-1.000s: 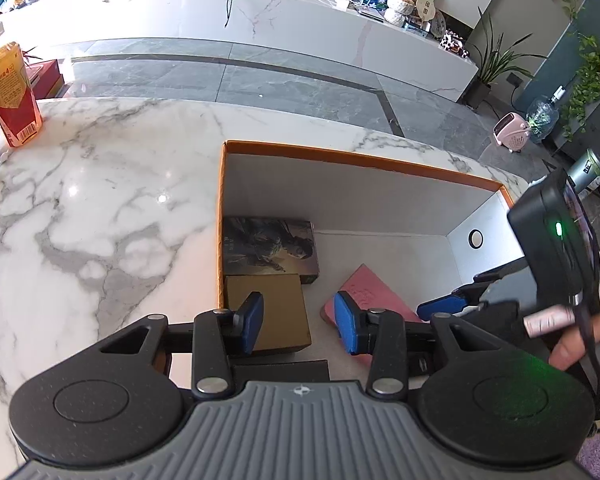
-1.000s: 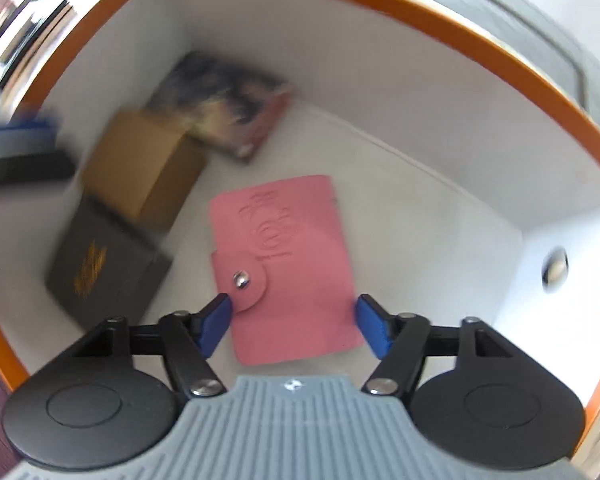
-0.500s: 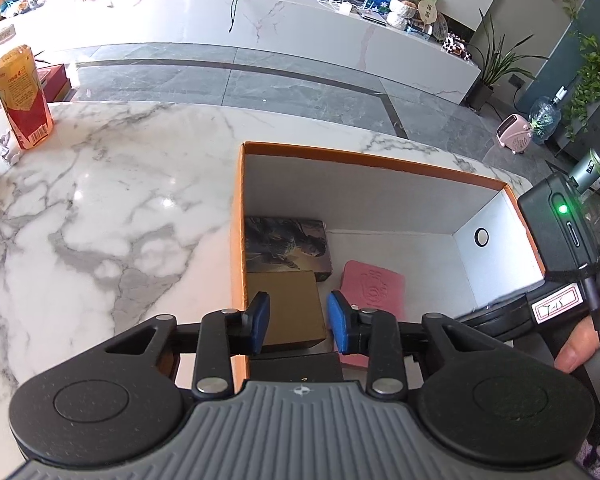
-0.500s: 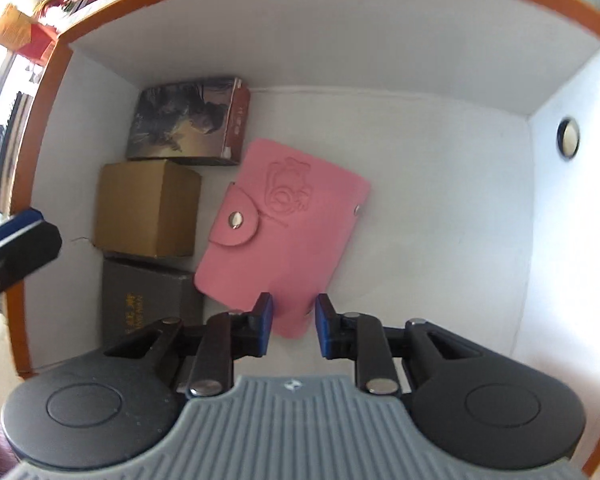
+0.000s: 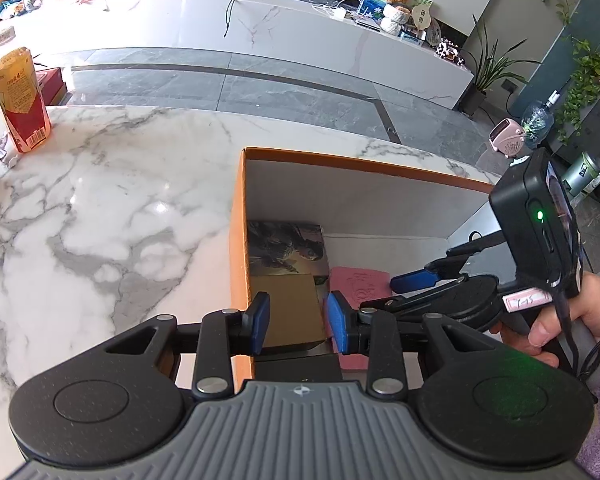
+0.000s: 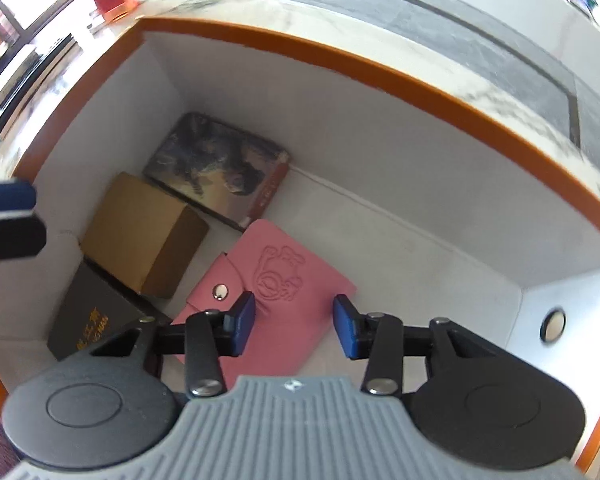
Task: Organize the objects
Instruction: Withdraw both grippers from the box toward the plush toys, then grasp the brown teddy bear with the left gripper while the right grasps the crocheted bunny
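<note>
My right gripper [image 6: 294,330] hovers, jaws just reopened and parted, empty, over the pink card wallet [image 6: 272,300] (long axis diagonal) directly below in the box [image 6: 340,56]; left gripper [image 5: 298,326], part-open, empty.

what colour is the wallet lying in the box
Pink, with an embossed figure and a silver snap; the wallet shows best in the right wrist view.

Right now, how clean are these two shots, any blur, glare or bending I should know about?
Left wrist view: sharp, with bright glare on the marble table and fisheye bending of the far counter. Right wrist view: smeared at the top and edges, the orange-rimmed box bowing strongly, yet the pink card holder reads clearly, embossing and all.
</note>
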